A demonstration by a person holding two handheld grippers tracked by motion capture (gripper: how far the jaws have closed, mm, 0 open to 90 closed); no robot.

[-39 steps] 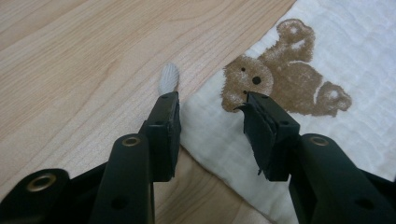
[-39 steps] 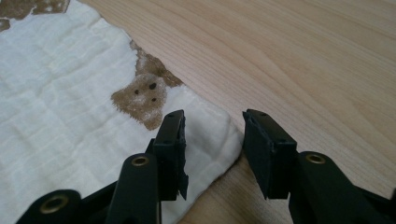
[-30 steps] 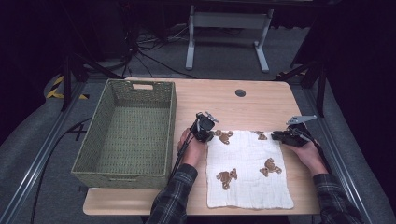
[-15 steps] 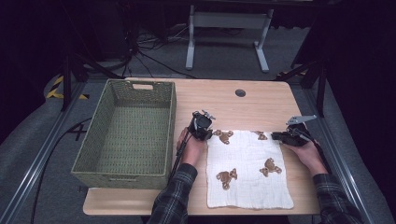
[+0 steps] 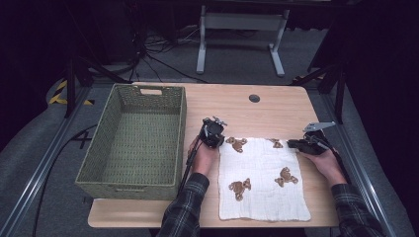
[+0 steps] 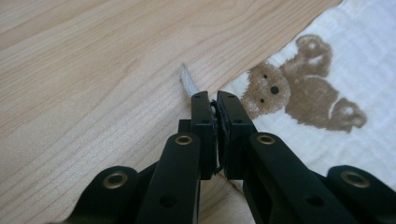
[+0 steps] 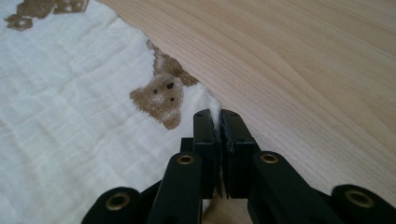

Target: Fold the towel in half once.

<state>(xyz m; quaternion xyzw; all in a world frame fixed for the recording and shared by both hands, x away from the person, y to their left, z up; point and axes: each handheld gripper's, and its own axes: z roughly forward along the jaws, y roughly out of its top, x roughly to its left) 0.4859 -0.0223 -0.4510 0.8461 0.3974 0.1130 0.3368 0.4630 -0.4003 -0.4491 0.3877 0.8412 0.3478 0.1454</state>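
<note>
Now both grippers sit at the far edge of the white cloth (image 5: 262, 177), a bear-printed piece spread flat on the desk (image 5: 276, 111) in front of the person.

The left gripper (image 6: 214, 100) has its fingers (image 6: 201, 116) pressed together on the cloth's far left corner; in the left gripper view a small tip of fabric pokes out just beyond the fingertips, lying on the bare wood. Its jaws have just been closing, with that corner between them. Just to the right of these fingers, on the cloth, is a brown bear print (image 6: 299, 84).

The right gripper (image 7: 217, 114) is likewise clamped on the far right corner (a thin white edge of fabric shows pinched between the two fingers (image 7: 233, 130)). Just left of and beyond these fingers lies another bear print (image 7: 161, 95), cut off by the cloth's edge; to their right is bare wood.

In the high view the left gripper (image 5: 213, 132) and right gripper (image 5: 305, 144) are well apart, with the cloth's far edge running between them. A woven green basket (image 5: 99, 153) stands on the desk to the left of the left fingers, near the left hand (image 5: 201, 155).
</note>
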